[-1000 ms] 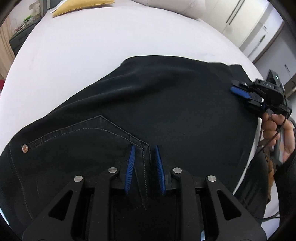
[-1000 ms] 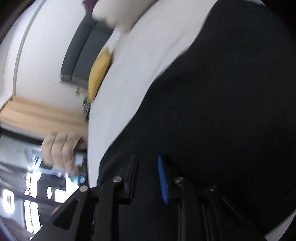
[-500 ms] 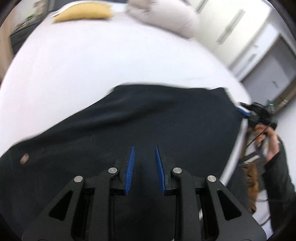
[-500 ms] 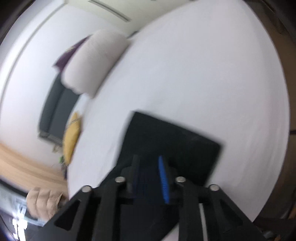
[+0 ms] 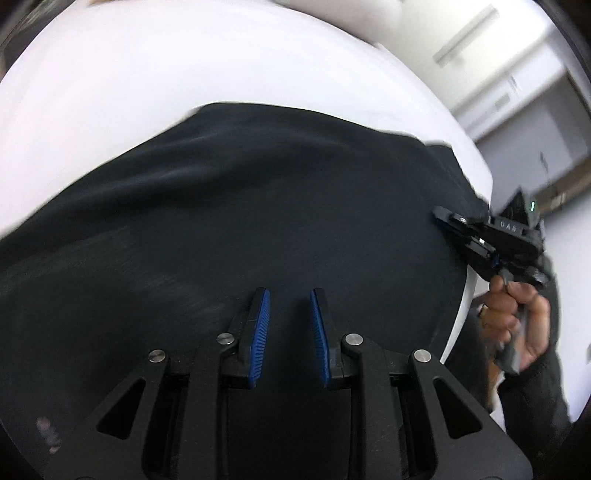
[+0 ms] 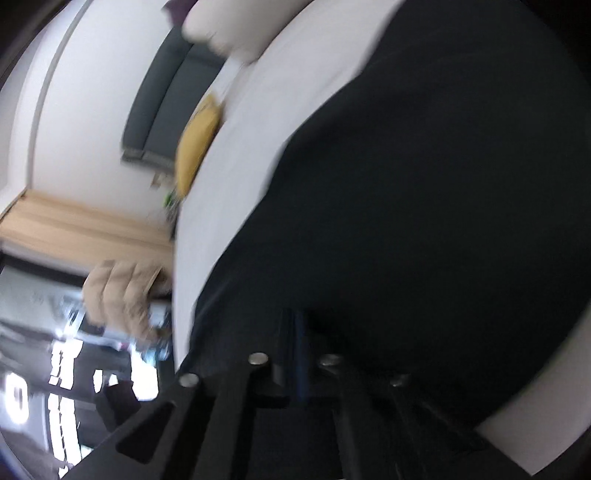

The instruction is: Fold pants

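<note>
- The pants point(image 5: 258, 221), black, lie spread on a white bed point(image 5: 129, 74), covering most of its near part; their far edge is a straight line running across the sheet.
- The left hand-held gripper point(image 5: 288, 325) hovers over the near part of the cloth with its blue pads apart and nothing between them.
- The right hand-held gripper point(image 5: 454, 229) is at the right edge of the pants, near the bed's rim, with the right hand point(image 5: 517, 317) on its handle.
- In its own blurred view the right hand-held gripper point(image 6: 295, 332) has its pads drawn close together, but whether cloth is pinched between them I cannot tell.
- Judging by the broad, smooth black panel with no separate legs showing, the pants look already laid leg on leg, so a first fold seems done.
- What seems left: take the two ends and bring one over the other to shorten the bundle, then flatten it.
- A yellow cushion point(image 6: 195, 144) and a pale pillow point(image 6: 240, 29) sit at the far side of the bed, well apart from the pants.
</note>
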`<state>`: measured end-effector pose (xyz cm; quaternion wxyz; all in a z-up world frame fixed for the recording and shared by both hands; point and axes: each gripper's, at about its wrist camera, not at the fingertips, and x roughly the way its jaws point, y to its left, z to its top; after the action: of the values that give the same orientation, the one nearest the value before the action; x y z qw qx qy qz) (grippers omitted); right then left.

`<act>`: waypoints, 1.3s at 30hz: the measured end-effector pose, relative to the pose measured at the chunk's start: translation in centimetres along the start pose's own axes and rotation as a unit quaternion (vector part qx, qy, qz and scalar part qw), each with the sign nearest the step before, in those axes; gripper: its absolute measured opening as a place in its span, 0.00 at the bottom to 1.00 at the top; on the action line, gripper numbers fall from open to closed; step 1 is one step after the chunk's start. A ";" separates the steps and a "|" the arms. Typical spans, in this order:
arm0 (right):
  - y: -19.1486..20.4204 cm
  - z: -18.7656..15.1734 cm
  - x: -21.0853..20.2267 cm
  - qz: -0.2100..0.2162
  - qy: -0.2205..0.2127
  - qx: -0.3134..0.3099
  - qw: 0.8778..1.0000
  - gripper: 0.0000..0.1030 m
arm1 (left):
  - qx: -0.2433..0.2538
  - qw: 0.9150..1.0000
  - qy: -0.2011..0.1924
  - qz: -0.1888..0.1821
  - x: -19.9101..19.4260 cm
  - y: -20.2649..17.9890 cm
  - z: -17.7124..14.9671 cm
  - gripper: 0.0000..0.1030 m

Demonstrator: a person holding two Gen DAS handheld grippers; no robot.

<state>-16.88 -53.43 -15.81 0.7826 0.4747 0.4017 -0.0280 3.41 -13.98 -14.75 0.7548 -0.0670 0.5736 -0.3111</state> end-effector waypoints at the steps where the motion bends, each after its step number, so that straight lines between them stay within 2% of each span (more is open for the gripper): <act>1: -0.3 0.5 -0.6 -0.002 -0.014 0.007 1.000 0.00 | -0.021 1.000 -0.006 -0.013 -0.7 1.3 -0.6 0.20; 2: -1.4 1.7 -2.1 -0.017 -0.037 0.015 0.999 0.00 | -0.039 0.999 -0.013 -0.027 -1.3 2.9 -0.7 0.16; 4: -2.6 3.2 -5.0 -0.058 -0.074 0.015 0.996 0.00 | -0.050 0.998 -0.021 -0.030 -2.5 4.6 -1.5 0.16; 6: -4.1 5.0 -8.0 -0.098 -0.115 0.033 0.988 0.01 | -0.050 0.998 -0.031 0.001 -3.8 5.6 -2.2 0.16; 7: -4.5 5.4 -9.6 -0.110 -0.133 0.044 0.984 0.14 | -0.051 0.998 -0.038 0.012 -4.4 5.9 -2.3 0.16; 8: -4.8 5.7 -12.0 -0.122 -0.162 0.054 0.978 0.37 | -0.054 0.997 -0.050 0.019 -5.4 6.2 -2.4 0.16; 9: -4.8 5.7 -13.6 -0.121 -0.183 0.057 0.974 0.47 | -0.056 0.996 -0.063 0.021 -6.3 6.3 -2.3 0.16; 10: -5.0 5.4 -15.8 -0.119 -0.209 0.061 0.969 0.61 | -0.056 0.995 -0.075 0.019 -7.2 6.5 -2.2 0.16; 11: -5.0 5.2 -16.9 -0.119 -0.226 0.062 0.965 0.63 | -0.056 0.995 -0.086 0.014 -7.7 6.1 -1.9 0.16; 14: -6.2 5.2 -18.1 -0.111 -0.229 0.073 0.964 0.63 | -0.052 0.994 -0.095 -0.005 -7.2 4.3 -0.2 0.16; 18: -9.4 5.6 -18.1 -0.090 -0.211 0.114 0.967 0.60 | -0.049 0.995 -0.081 -0.037 -5.6 2.2 1.1 0.16; 23: -9.9 4.9 -15.8 -0.075 -0.197 0.149 0.966 0.57 | -0.041 0.997 -0.042 -0.044 -3.0 1.3 0.7 0.16; 27: -8.8 6.5 -14.4 -0.051 -0.200 0.152 0.967 0.55 | -0.044 0.998 -0.020 -0.043 -1.3 1.7 -0.1 0.16; 30: -8.6 7.2 -13.7 -0.022 -0.189 0.149 0.970 0.48 | -0.052 0.997 -0.017 -0.047 -0.9 2.3 -0.3 0.16; 33: -8.9 7.7 -12.7 0.001 -0.189 0.163 0.968 0.40 | -0.066 0.996 -0.012 -0.061 -1.7 3.9 -1.1 0.16; 37: -10.2 8.3 -11.7 0.031 -0.196 0.196 0.960 0.17 | -0.074 0.995 -0.011 -0.069 -1.8 4.3 -1.2 0.16; 39: -10.7 8.3 -11.5 0.040 -0.197 0.204 0.958 0.11 | -0.077 0.994 -0.011 -0.071 -1.7 4.5 -1.2 0.16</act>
<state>-24.18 -69.51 -14.12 0.7330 0.6255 0.2058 -0.1707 3.80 -9.14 -15.78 0.7296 -0.1684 0.5814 -0.3181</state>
